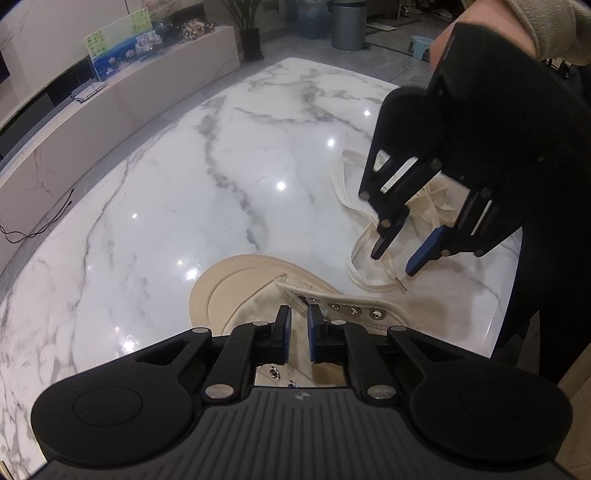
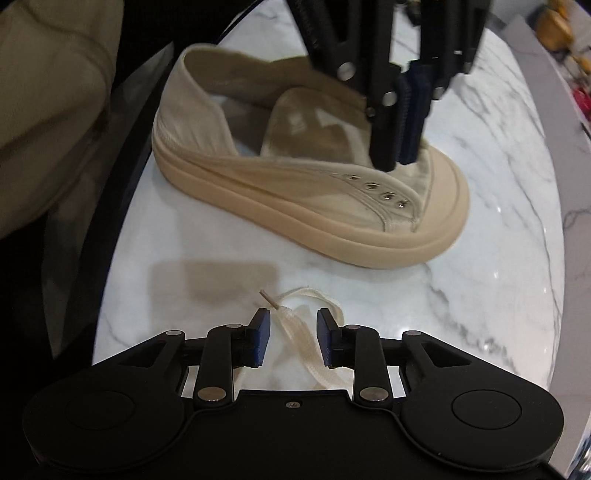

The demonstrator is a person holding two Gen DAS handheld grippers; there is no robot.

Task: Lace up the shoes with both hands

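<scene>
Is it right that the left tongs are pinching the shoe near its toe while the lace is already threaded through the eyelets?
Not quite. The lace isn't threaded; the right wrist view shows it loose on the table, eyelets empty. The left tongs do pinch the shoe near its toe.

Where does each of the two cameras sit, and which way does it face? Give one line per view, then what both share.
Left wrist: sits on the left gripper, looking steeply down past the shoe toe across the marble table; shows the right gripper and a sleeve.
Right wrist: sits on the right gripper, looking down at the loose lace, shoe beyond; the left gripper presses on the shoe.
Shared: shoe, lace, table, each other's gripper.
</scene>
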